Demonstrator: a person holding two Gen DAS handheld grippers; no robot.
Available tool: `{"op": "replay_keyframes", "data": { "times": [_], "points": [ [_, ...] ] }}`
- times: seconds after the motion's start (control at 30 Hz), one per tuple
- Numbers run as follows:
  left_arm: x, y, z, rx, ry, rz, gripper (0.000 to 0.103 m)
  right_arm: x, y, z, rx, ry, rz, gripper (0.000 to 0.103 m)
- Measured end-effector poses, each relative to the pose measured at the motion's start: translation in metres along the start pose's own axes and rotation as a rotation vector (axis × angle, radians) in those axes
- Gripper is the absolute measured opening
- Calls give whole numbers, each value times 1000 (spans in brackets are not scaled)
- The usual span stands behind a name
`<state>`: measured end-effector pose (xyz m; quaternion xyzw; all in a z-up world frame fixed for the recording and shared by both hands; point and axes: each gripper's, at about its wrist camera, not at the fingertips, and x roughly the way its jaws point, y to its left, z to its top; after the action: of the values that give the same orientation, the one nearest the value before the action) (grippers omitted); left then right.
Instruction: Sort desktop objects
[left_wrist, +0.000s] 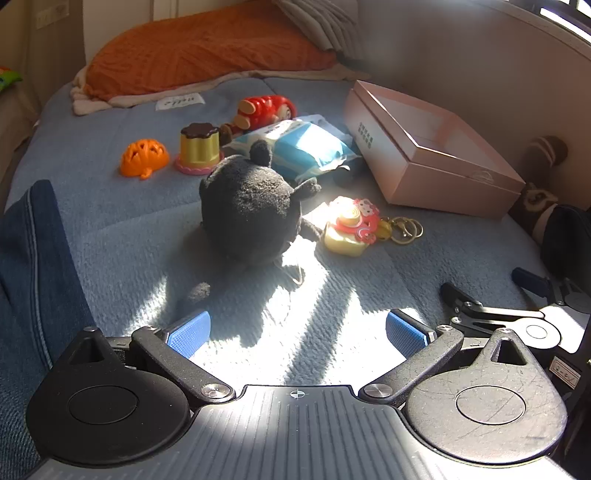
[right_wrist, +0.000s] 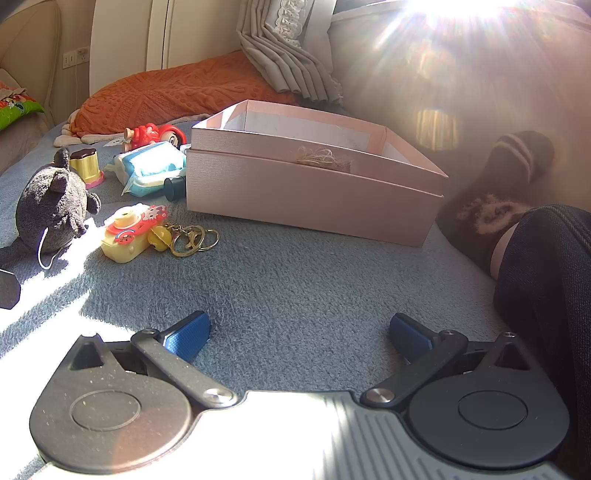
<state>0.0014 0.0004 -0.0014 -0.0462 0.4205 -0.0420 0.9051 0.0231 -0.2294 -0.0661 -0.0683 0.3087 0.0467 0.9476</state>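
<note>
Left wrist view: left gripper (left_wrist: 297, 334), jaws wide and empty, above the blanket (left_wrist: 110, 229) facing a black plush toy (left_wrist: 251, 214); right gripper (right_wrist: 299, 336), equally wide, faces the pink box (right_wrist: 314, 192).

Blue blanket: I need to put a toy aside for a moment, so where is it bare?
Bare blanket lies between the right gripper and the pink box. Crowded: black plush, camera keychain, wipes pack.
</note>
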Motion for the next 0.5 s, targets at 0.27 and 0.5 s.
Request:
{"op": "replay_keyframes", "data": {
  "times": [0.27, 0.5],
  "points": [
    [0, 0, 0, 9, 0, 11, 103, 1, 0, 0, 0, 0, 0, 103],
    [0, -2, 2, 7, -6, 6, 103, 0, 1, 0, 0, 0, 0, 103]
  ]
}}
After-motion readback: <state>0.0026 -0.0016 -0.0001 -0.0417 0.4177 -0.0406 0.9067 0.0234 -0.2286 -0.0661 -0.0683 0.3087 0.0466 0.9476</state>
